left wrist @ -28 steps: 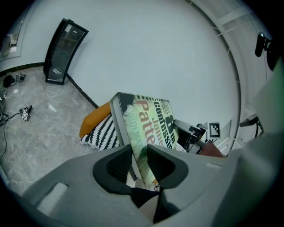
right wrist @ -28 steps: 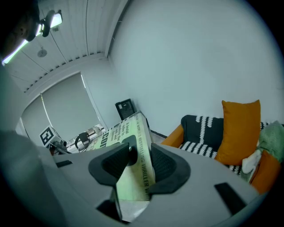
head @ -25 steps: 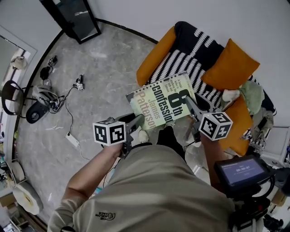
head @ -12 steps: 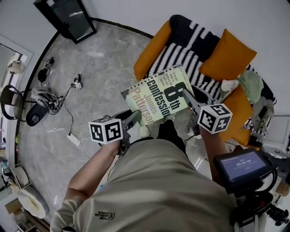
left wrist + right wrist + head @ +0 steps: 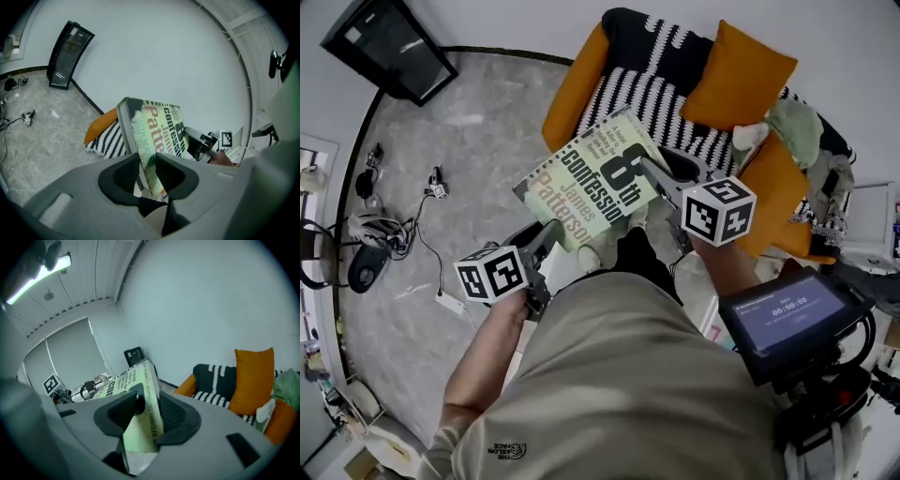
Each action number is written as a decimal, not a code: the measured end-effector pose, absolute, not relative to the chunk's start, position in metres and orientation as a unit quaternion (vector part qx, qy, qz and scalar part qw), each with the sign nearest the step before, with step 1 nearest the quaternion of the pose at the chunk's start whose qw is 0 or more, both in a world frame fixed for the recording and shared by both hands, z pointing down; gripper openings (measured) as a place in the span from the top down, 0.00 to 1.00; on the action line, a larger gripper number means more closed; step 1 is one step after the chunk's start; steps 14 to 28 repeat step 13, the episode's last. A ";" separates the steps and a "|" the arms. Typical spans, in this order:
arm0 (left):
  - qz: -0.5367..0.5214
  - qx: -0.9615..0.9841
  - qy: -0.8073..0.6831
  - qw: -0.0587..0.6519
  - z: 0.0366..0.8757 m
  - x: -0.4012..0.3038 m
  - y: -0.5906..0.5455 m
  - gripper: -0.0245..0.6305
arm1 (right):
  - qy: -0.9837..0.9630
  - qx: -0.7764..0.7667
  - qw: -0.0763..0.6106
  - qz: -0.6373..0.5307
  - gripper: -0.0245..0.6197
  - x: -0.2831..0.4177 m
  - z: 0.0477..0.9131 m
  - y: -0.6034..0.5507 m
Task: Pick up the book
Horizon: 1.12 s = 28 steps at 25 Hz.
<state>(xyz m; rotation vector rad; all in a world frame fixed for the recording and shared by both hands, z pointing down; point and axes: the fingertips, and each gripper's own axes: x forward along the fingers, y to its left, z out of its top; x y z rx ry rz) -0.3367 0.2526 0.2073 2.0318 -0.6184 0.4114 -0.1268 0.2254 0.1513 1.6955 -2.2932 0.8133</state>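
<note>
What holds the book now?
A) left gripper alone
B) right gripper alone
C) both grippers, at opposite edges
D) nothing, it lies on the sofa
C: the left gripper and the right gripper each clamp an edge of the book.

1. Thick pale-green paperback book (image 5: 595,187) is staying closed, front cover facing up, showing black title print and a rust-red author name.
2. It is hanging in the air, tilted, well above the grey stone floor (image 5: 459,169).
3. Left gripper (image 5: 551,230) is pinching its lower-left end; right gripper (image 5: 652,169) is pinching its opposite edge.
</note>
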 end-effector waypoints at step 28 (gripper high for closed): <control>0.171 0.828 -0.255 0.469 0.210 -0.337 0.249 0.79 | -0.774 0.567 0.087 0.269 0.72 -0.128 0.151 0.221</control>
